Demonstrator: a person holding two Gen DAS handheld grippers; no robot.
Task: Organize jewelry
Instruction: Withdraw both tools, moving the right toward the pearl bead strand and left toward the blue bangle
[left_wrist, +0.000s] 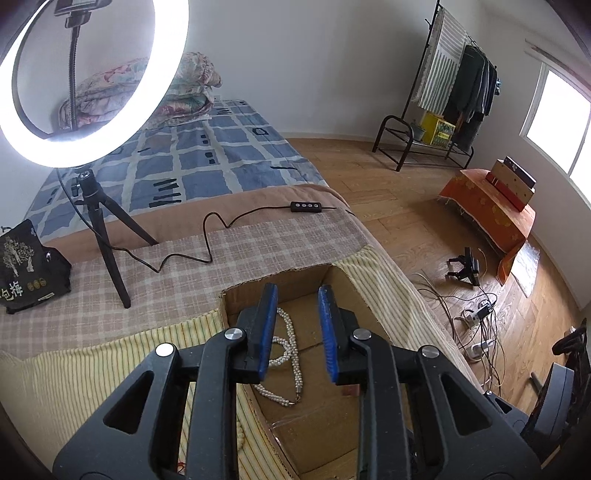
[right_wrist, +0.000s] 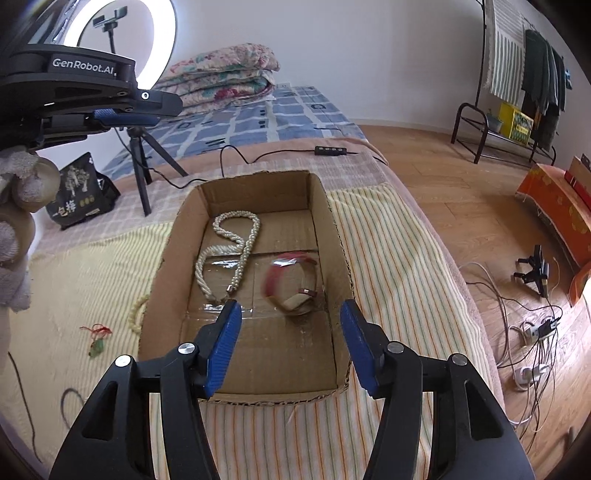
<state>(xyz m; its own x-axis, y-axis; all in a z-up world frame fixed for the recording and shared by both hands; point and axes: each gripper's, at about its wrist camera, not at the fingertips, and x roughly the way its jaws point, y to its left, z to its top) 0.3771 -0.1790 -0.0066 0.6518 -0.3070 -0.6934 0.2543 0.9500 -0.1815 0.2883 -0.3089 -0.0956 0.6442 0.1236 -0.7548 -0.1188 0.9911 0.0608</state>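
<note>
Both grippers are hovering empty over the cardboard box (right_wrist: 258, 192) on the bed. The left gripper (left_wrist: 297, 291) is holding its fingers moderately apart, the pearl necklace (left_wrist: 290, 343) lying below between them. The right gripper (right_wrist: 290, 314) is spreading its fingers wide; the red bracelet (right_wrist: 291, 280), blurred, is lying just beyond them, beside the necklace.

One cardboard box (right_wrist: 328, 206), one pearl necklace (right_wrist: 236, 236), one red bracelet (right_wrist: 280, 273).

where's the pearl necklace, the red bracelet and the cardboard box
pearl necklace (right_wrist: 236, 240), right wrist view, strand's middle
red bracelet (right_wrist: 275, 273), right wrist view, red band's left side
cardboard box (right_wrist: 255, 192), right wrist view, far inner wall
</note>
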